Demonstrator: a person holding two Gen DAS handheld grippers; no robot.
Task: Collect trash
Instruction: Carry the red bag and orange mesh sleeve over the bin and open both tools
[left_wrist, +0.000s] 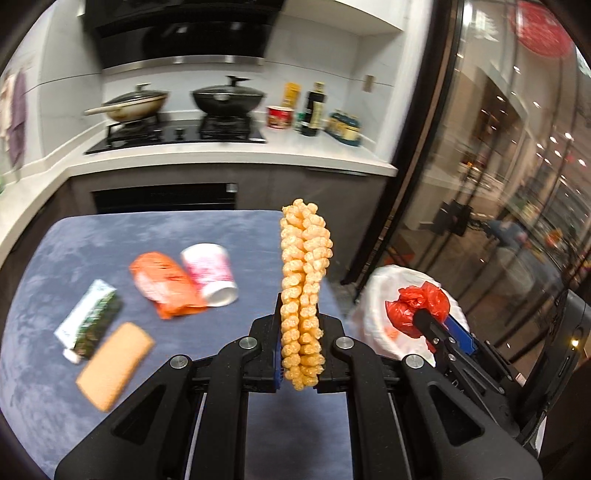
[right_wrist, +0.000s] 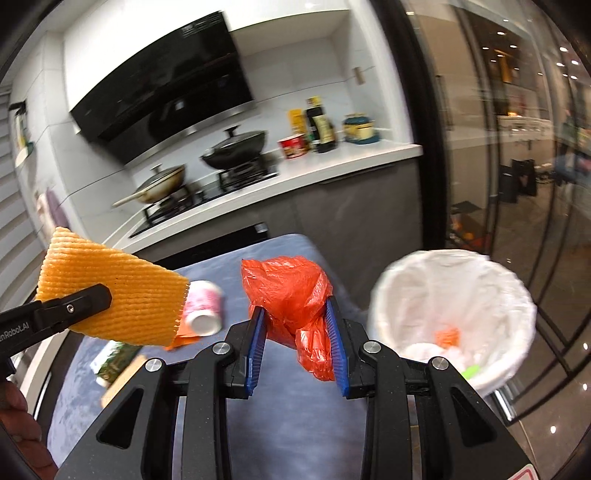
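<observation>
Foam net (left_wrist: 303, 291) clamped in left claw (left_wrist: 300, 347) | red bag (right_wrist: 295, 295) in right claw (right_wrist: 297, 332)

Bright, even indoor light fills both views. Ceiling lights reflect as small glaring dots in the glass wall (left_wrist: 517, 155) at right. Motion blur smears the table items — the paper cup (left_wrist: 210, 273) and the bin liner (right_wrist: 454, 314). Fisheye distortion bends the edges, with dark corners.

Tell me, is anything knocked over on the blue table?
Yes. The pink-and-white paper cup lies tipped on its side on the blue table, its open end showing, touching the orange wrapper. Nothing looks spilled from it.
</observation>
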